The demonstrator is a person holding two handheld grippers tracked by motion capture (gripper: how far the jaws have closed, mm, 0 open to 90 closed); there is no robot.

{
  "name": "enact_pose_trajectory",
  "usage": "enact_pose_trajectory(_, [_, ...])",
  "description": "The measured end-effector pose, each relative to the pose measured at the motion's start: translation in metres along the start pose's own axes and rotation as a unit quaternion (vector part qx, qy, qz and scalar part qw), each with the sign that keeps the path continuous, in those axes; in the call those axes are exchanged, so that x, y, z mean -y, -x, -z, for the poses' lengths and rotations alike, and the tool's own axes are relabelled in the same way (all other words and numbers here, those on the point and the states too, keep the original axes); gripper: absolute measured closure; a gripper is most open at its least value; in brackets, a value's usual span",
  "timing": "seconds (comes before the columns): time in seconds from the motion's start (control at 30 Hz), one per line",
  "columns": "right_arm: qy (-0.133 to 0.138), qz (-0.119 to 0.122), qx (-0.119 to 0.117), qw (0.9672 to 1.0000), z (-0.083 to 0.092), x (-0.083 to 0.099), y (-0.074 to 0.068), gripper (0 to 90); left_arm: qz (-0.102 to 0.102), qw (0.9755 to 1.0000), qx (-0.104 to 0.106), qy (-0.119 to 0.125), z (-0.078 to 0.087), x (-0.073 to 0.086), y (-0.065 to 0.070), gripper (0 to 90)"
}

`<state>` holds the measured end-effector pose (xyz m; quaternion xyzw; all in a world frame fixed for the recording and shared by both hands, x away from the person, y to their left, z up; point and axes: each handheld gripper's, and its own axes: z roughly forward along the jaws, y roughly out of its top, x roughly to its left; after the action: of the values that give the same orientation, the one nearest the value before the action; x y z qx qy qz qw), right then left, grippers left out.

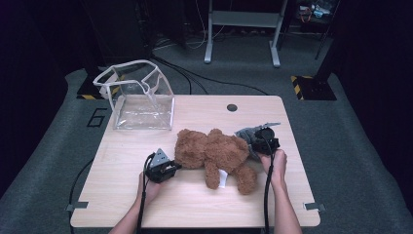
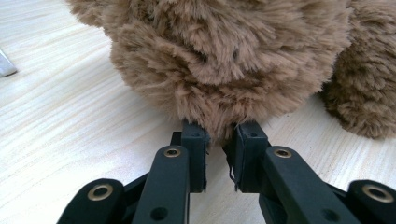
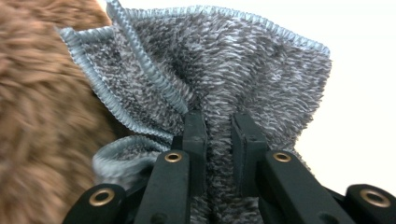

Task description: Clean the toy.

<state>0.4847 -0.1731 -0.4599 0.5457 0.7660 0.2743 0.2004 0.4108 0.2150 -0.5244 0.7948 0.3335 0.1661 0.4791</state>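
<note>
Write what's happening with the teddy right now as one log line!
left gripper: shut on teddy bear fur | right gripper: shut on grey cloth beside bear | clear bag: open, far-left on table

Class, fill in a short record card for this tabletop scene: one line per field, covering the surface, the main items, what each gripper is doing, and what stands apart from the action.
Surface: light wooden table
Main item: brown teddy bear lying mid-table
Left gripper: jaws pinched on the teddy bear's fur
Right gripper: jaws clamped on a fold of grey cloth, beside the bear
Set apart: clear plastic bag standing open at the far left corner, untouched
Table detail: round cable hole near the far edge
</note>
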Motion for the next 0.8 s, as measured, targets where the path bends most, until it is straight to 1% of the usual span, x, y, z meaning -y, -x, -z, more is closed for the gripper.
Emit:
enact_pose_trajectory(0.07, [0.006, -0.013, -0.001, 0.9999, 0.008, 0.001, 0.006, 77.9, 0.000, 1.0000, 0.000, 0.000, 0.000, 0.000, 0.000, 78.6])
enact_pose_trajectory(0.13, [0.014, -0.024, -0.019, 0.9994, 0.017, 0.003, 0.008, 77.9, 0.001, 1.0000, 0.001, 0.000, 0.000, 0.000, 0.000, 78.7])
enact_pose_trajectory(0.2, [0.022, -0.020, -0.036, 0.9989, 0.023, 0.006, 0.004, 77.9, 0.001, 1.0000, -0.001, 0.001, 0.000, 0.000, 0.000, 78.7])
enact_pose_trajectory(0.23, [0.020, -0.016, -0.043, 0.9987, 0.025, 0.007, 0.000, 77.9, 0.000, 1.0000, -0.003, 0.002, 0.000, 0.000, 0.000, 78.7])
enact_pose_trajectory(0.27, [0.017, -0.008, -0.048, 0.9987, 0.024, 0.008, -0.002, 77.9, 0.000, 1.0000, -0.002, 0.000, 0.000, 0.000, 0.000, 78.7])
enact_pose_trajectory(0.33, [0.007, -0.009, -0.053, 0.9985, 0.020, 0.009, -0.007, 77.9, 0.003, 1.0000, 0.000, 0.001, 0.000, 0.000, 0.000, 78.7])
enact_pose_trajectory(0.4, [-0.005, -0.014, -0.060, 0.9981, 0.009, 0.012, -0.009, 77.9, 0.007, 1.0000, 0.000, 0.004, 0.000, 0.000, 0.000, 78.7])
enact_pose_trajectory(0.43, [-0.009, -0.015, -0.060, 0.9980, 0.003, 0.013, -0.010, 78.0, 0.007, 1.0000, 0.000, 0.004, 0.000, 0.000, 0.000, 78.7])
enact_pose_trajectory(0.47, [-0.010, -0.010, -0.059, 0.9982, -0.002, 0.014, -0.011, 78.0, 0.007, 1.0000, 0.000, 0.004, 0.000, 0.000, 0.000, 78.7])
enact_pose_trajectory(0.5, [-0.016, -0.016, -0.057, 0.9981, -0.004, 0.014, -0.013, 78.1, 0.006, 1.0000, 0.000, 0.004, 0.000, 0.000, 0.000, 78.7])
enact_pose_trajectory(0.53, [-0.016, -0.006, -0.051, 0.9986, -0.007, 0.015, -0.013, 78.0, 0.008, 1.0000, 0.000, 0.004, 0.000, 0.000, 0.000, 78.8])
enact_pose_trajectory(0.63, [-0.019, -0.004, -0.043, 0.9989, -0.007, 0.015, -0.014, 78.0, 0.007, 1.0000, 0.002, 0.003, 0.000, 0.000, 0.000, 78.8])
enact_pose_trajectory(0.67, [-0.027, -0.010, -0.038, 0.9989, -0.006, 0.015, -0.014, 78.0, 0.007, 1.0000, 0.001, 0.003, 0.000, 0.000, 0.000, 78.8])
enact_pose_trajectory(0.7, [-0.022, 0.002, -0.033, 0.9992, -0.007, 0.015, -0.012, 78.0, 0.007, 1.0000, 0.001, 0.003, 0.000, 0.000, 0.000, 78.8])
enact_pose_trajectory(0.73, [-0.024, 0.000, -0.032, 0.9992, -0.007, 0.015, -0.011, 78.0, 0.007, 1.0000, 0.001, 0.003, 0.000, 0.000, 0.000, 78.8])
enact_pose_trajectory(0.77, [-0.028, -0.008, -0.031, 0.9991, -0.006, 0.016, -0.011, 78.0, 0.007, 1.0000, 0.001, 0.003, 0.000, 0.000, 0.000, 78.8])
enact_pose_trajectory(0.8, [-0.026, -0.002, -0.027, 0.9993, -0.007, 0.016, -0.009, 78.0, 0.007, 1.0000, 0.002, 0.003, 0.000, 0.000, 0.000, 78.9])
